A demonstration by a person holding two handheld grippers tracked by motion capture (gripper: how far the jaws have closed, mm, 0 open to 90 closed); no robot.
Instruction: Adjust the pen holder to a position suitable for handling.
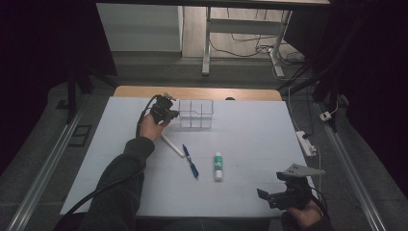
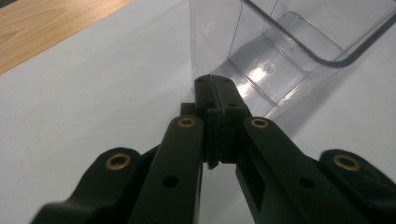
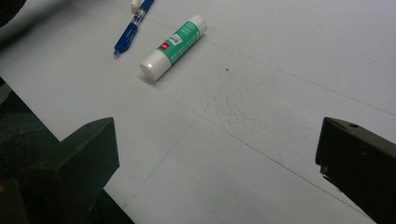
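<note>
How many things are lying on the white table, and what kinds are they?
Clear organizer: 1
White tube: 1
Blue pen: 1
Glue stick: 1
Total: 4

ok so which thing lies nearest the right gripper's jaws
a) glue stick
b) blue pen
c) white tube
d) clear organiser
a, the glue stick lies on the table closest ahead of the open right gripper; the blue pen is just past it.

clear plastic organizer [image 1: 196, 113] | upright | 3 compartments | far side of white table top [image 1: 260, 144]
</note>
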